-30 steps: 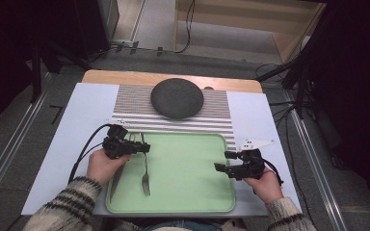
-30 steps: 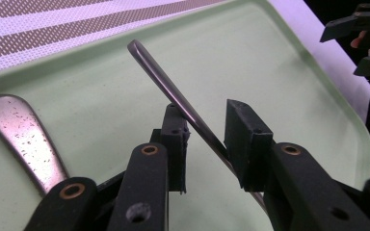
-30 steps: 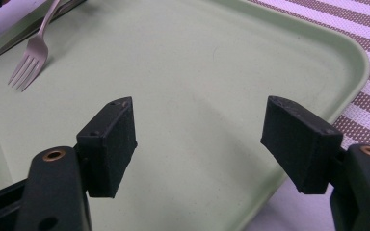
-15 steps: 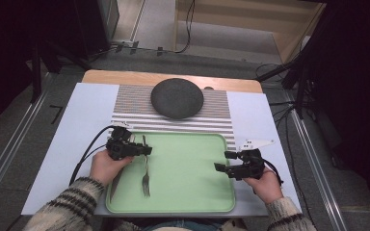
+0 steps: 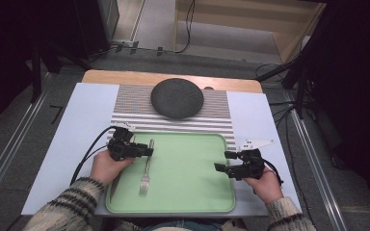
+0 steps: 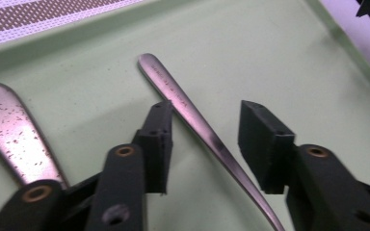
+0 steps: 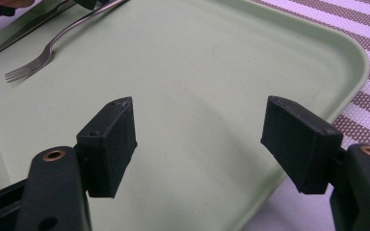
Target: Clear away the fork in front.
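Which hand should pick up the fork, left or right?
Left, probably. The left gripper is open with the fork handle between its jaws. The right gripper is open over a bare part of the green tray.

Even overhead light fell on the table [image 5: 77, 125] while the room from nine to three o'clock sank into near black. The green tray [image 5: 192, 192] showed soft glare (no hard shadows). Both gripper views were sharp mid-frame, with foreground jaws slightly blurred.

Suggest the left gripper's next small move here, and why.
Probably close the left gripper on the fork: its handle lies between the open jaws, flat on the green tray. The right gripper hangs open, holding nothing.
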The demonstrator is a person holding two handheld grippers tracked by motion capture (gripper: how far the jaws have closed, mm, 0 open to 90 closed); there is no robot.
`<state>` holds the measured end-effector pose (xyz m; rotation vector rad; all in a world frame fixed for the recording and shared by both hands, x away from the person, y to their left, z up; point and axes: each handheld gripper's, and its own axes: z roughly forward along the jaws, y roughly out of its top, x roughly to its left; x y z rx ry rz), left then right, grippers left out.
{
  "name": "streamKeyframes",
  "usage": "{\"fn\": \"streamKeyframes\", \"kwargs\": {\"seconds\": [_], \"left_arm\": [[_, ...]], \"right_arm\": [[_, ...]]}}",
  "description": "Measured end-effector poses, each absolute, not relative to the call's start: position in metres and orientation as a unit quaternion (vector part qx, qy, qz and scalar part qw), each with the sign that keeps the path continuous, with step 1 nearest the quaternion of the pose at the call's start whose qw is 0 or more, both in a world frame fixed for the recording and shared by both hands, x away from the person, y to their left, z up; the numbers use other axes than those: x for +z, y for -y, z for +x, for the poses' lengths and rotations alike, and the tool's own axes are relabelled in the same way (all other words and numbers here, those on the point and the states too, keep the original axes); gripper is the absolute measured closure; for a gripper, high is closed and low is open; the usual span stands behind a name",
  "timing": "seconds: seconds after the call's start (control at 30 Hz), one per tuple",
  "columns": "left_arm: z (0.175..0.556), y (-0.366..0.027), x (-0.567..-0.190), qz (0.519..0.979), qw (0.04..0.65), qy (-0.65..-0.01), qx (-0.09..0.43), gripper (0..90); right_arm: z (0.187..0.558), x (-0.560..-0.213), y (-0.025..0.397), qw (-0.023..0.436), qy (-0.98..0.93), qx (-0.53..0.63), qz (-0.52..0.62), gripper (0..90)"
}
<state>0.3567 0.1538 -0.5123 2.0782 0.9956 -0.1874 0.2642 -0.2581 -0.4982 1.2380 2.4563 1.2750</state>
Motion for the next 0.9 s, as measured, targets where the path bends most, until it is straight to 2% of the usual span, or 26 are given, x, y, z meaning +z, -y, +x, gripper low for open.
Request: {"fn": "streamKeyframes", "kwargs": {"seconds": [0.07, 0.27, 0.83, 0.9], "left_arm": [[0.357, -0.154, -0.511, 0.822, 0.406, -0.393, -0.072, 45.8], [0.352, -0.152, -0.503, 0.824, 0.424, -0.370, -0.062, 39.4], [0.339, -0.126, -0.498, 0.852, 0.416, -0.313, -0.056, 39.4], [0.338, -0.124, -0.498, 0.857, 0.409, -0.310, -0.056, 41.8]], "right_arm": [[0.264, -0.498, 0.258, 0.055, -0.809, 0.420, 0.407, 26.1], [0.265, -0.499, 0.258, 0.055, -0.809, 0.419, 0.409, 26.1], [0.263, -0.499, 0.261, 0.056, -0.807, 0.416, 0.414, 26.0], [0.262, -0.499, 0.261, 0.057, -0.807, 0.416, 0.415, 26.0]]}}
